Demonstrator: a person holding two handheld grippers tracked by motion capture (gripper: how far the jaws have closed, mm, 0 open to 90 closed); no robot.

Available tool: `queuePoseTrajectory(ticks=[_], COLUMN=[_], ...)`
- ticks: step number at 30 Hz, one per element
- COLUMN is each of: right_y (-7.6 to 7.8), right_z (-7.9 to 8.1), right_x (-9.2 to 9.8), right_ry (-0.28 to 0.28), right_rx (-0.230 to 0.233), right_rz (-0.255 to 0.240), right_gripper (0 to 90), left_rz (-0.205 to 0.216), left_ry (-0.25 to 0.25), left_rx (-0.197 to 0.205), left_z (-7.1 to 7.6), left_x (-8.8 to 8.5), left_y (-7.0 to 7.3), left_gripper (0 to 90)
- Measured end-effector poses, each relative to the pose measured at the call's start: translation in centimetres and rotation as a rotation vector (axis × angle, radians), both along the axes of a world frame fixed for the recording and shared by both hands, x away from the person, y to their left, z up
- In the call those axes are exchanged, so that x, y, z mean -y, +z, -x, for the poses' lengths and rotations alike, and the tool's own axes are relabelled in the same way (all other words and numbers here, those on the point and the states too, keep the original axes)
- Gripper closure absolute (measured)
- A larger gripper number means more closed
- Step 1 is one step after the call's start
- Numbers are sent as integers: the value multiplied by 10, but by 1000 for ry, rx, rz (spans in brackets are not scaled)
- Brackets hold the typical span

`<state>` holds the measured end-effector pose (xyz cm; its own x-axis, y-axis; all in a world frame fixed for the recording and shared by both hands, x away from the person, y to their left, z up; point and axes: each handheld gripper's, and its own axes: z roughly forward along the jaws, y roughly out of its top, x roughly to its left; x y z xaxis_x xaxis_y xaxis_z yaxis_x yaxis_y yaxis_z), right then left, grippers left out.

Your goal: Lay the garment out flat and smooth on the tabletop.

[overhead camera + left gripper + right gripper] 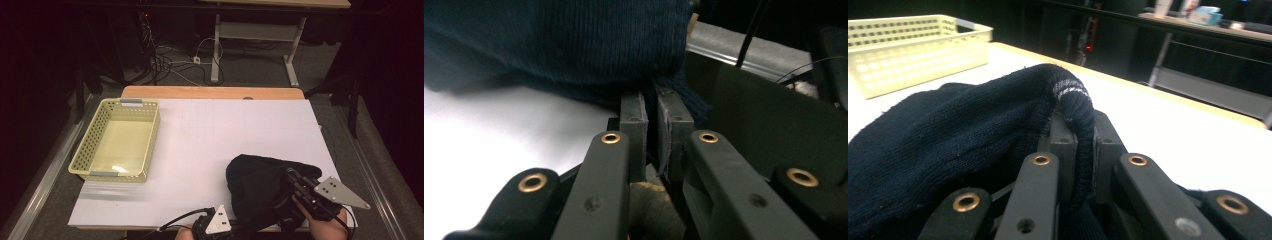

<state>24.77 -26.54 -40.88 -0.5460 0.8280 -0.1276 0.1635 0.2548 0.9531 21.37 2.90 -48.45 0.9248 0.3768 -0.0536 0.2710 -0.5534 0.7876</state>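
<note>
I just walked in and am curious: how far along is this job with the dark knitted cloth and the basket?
Done so far: both claws have pinched the dark knitted cloth, the left claw on its edge, the right claw on a striped hem. In hand: the cloth sits bunched at the table's near edge. Probably left: carrying it to the yellow basket, which holds nothing yet.

place: lab | evidence: cable tangle (165, 62) on floor, bare desk frame (255, 35), dark surroundings

One dark knitted garment (260, 182), one yellow perforated basket (92, 142), two grippers, one white table (240, 130)
</note>
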Motion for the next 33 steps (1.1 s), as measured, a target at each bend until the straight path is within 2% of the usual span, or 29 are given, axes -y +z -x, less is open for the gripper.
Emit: queuePoseTrajectory(ticks=[1, 2, 4, 6, 8, 10, 12, 14, 16, 18, 19, 23, 25, 27, 30, 32, 33], right_y=[0, 0, -1, -2, -3, -5, -7, -9, -11, -12, -13, -15, -15, -11, -3, 1, 2], right_z=[1, 1, 2, 3, 2, 2, 1, 0, 0, 0, 0, -1, -2, 0, 1, 2, 2], right_x=[-4, -8, -14, -19, -22, -26, -29, -32, -34, -35, -36, -39, -39, -36, -27, -19, -16], right_ry=[10, 22, 39, 51, 65, 71, 78, 84, 90, 95, 101, 115, 121, 113, 78, 63, 55], right_rx=[-2, -2, -3, -7, -14, -20, -28, -35, -40, -48, -48, -59, -64, -62, -45, -37, -37], right_rz=[2, 8, 12, 14, 15, 18, 25, 31, 43, 42, 43, 47, 36, 7, -43, -74, -85], right_gripper=[846, 846, 846, 846, 845, 845, 845, 845, 844, 842, 841, 819, 738, 603, 524, 522, 521], left_rz=[3, 14, 57, 119, 144, 146, 152, 175, 213, 234, 228, 175, 144, 110, 85, 34, 3], left_ry=[9, 15, 50, 100, 130, 170, 200, 222, 239, 242, 224, 163, 132, 129, 112, 106, 86], left_rx=[-1, -22, -11, 6, 5, 48, 94, 142, 170, 163, 152, 114, 101, 106, 105, 106, 104], left_z=[-2, -4, -8, -11, -16, -20, -25, -27, -27, -27, -29, -36, -42, -49, -59, -61, -62], left_x=[-4, -7, -18, -29, -35, -35, -31, -25, -23, -23, -21, -3, 10, 23, 39, 51, 57], left_y=[1, 3, 10, 20, 32, 45, 58, 71, 81, 82, 80, 68, 64, 61, 58, 55, 52], left_gripper=[806, 768, 630, 459, 312, 197, 137, 126, 109, 110, 111, 142, 154, 173, 311, 367, 408])
